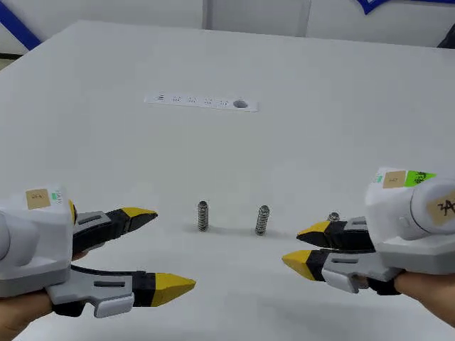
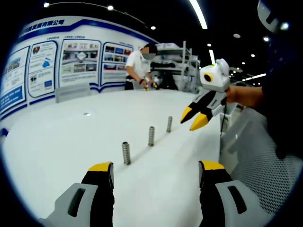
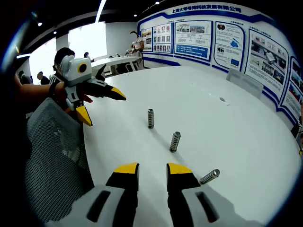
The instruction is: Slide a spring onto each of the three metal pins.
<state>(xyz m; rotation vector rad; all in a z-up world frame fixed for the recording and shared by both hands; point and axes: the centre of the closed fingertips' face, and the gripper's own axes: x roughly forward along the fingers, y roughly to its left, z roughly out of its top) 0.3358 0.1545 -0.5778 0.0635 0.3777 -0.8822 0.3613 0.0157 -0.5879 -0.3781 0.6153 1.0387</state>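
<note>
At the lower left of the head view, the left gripper (image 1: pixel 160 249) hovers above the white table (image 1: pixel 320 142), its yellow-tipped jaws spread wide with nothing between them. At the lower right, the right gripper (image 1: pixel 297 245) points inward toward the other one. Its jaws are parted by a narrower gap and are also empty.

Between the two grippers, a little above them in the frame, three coils stand in a row on the tabletop. The left spring (image 1: pixel 203 215) and the middle spring (image 1: pixel 262 219) are upright and well apart from either gripper. The right spring (image 1: pixel 333 217) shows just its rounded metal top above the right gripper's upper jaw.

From the right gripper view, that nearest coil sits just beside the right-hand jaw at the lower right and looks slanted. Whether it touches the jaw cannot be told. Whether a pin runs inside each coil is too small to make out.

Higher up, near the centre of the head view, a flat white power strip (image 1: pixel 202 102) lies on the table. At the upper middle of the left gripper view, a person (image 2: pixel 138 66) stands at a far bench.
</note>
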